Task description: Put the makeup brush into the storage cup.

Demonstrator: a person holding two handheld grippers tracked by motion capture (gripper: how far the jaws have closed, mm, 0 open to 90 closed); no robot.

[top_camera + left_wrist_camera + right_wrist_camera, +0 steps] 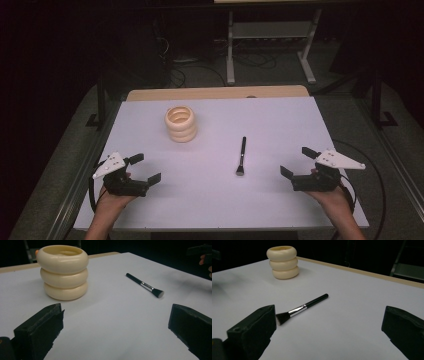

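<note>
There are no words, numbers, labels or signs to read in any of the views.

Tool [115, 332] open; holder [63, 272] & brush [145, 285] apart.
</note>
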